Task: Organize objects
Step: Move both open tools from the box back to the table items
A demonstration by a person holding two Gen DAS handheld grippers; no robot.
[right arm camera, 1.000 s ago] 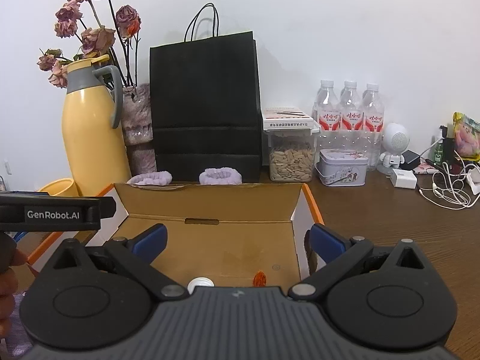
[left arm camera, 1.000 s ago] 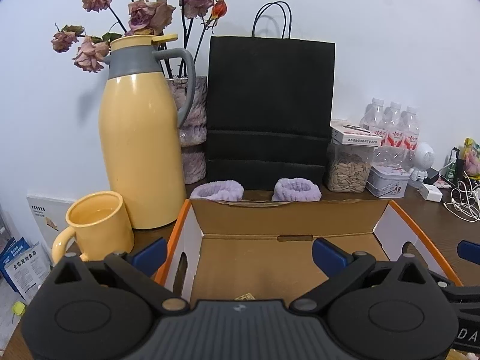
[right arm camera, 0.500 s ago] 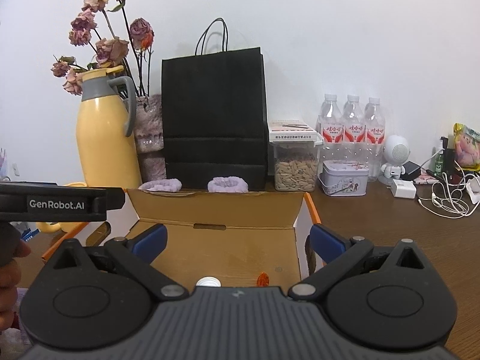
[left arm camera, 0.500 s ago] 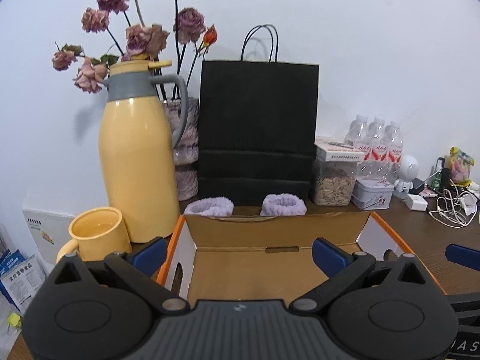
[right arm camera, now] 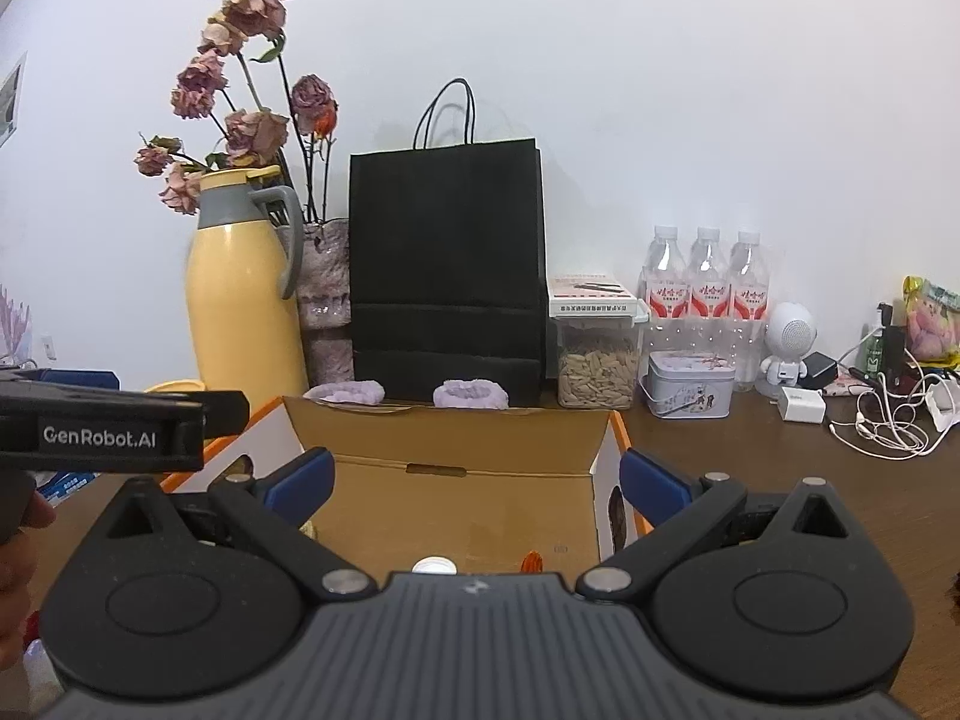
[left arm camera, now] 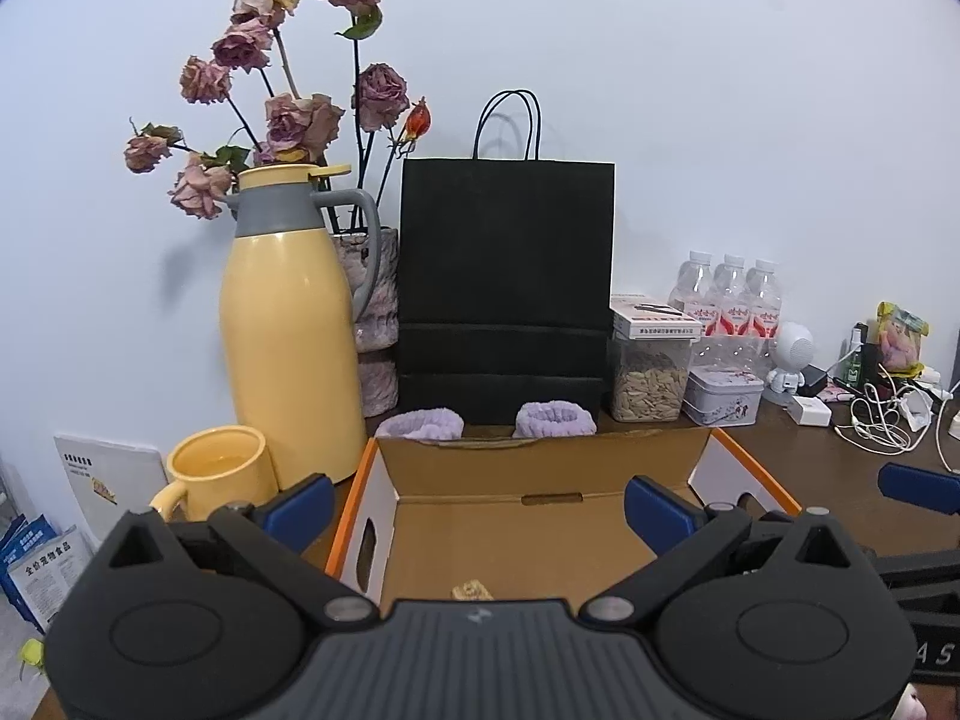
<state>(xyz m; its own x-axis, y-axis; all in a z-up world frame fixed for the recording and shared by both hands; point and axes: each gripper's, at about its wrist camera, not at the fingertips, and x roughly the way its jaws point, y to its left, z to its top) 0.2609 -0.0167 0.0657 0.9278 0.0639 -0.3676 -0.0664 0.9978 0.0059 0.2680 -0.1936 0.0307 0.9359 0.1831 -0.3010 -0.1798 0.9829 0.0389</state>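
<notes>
An open cardboard box (left arm camera: 540, 462) with orange-edged flaps sits on the brown table, straight ahead in both views (right arm camera: 456, 438). Inside it lie a small tan piece (left arm camera: 471, 590), a white cap (right arm camera: 433, 565) and a small orange item (right arm camera: 531, 561). My left gripper (left arm camera: 480, 510) is open and empty above the box's near side. My right gripper (right arm camera: 477, 483) is open and empty, also over the box. The left gripper's body (right arm camera: 108, 429) shows at the left of the right wrist view.
Behind the box stand a yellow thermos (left arm camera: 288, 348), a yellow mug (left arm camera: 219, 471), a vase of dried roses (left arm camera: 378, 324), a black paper bag (left arm camera: 504, 294), two purple wristbands (left arm camera: 555, 418), a seed jar (left arm camera: 651, 381), a tin (left arm camera: 723, 397), water bottles (left arm camera: 729, 300) and tangled cables (left arm camera: 882, 420).
Both grippers have pulled back and risen from the box, so the objects look smaller and more wall shows. Both stay open.
</notes>
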